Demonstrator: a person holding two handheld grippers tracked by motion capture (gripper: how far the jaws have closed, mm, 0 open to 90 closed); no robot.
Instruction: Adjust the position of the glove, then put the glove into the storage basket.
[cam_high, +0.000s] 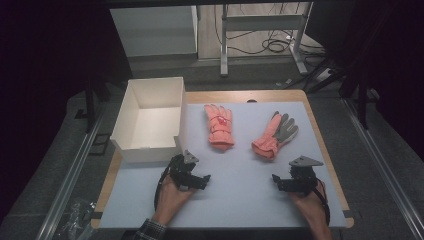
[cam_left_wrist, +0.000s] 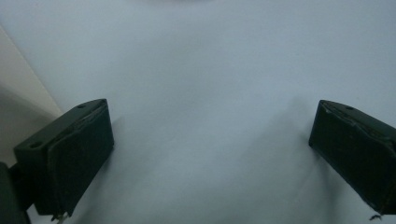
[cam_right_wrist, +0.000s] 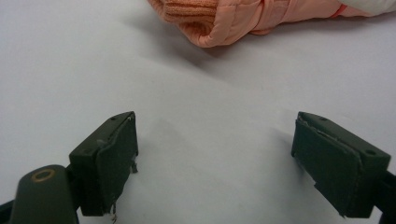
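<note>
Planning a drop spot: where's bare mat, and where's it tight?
Free: the front strip between the left claw and right claw, both open, and the mat right of the grey-palmed glove. The white box has bare floor inside. Tight: the gap between the box and the pink glove.

Setting: a lab-type recording room. Wooden table (cam_high: 320, 135) with a pale mat (cam_high: 240, 170) on top, aluminium rails (cam_high: 70, 175) along the grey carpeted floor, loose cables (cam_high: 272, 45) under a metal-legged bench (cam_high: 260, 22), surroundings kept dark.
</note>
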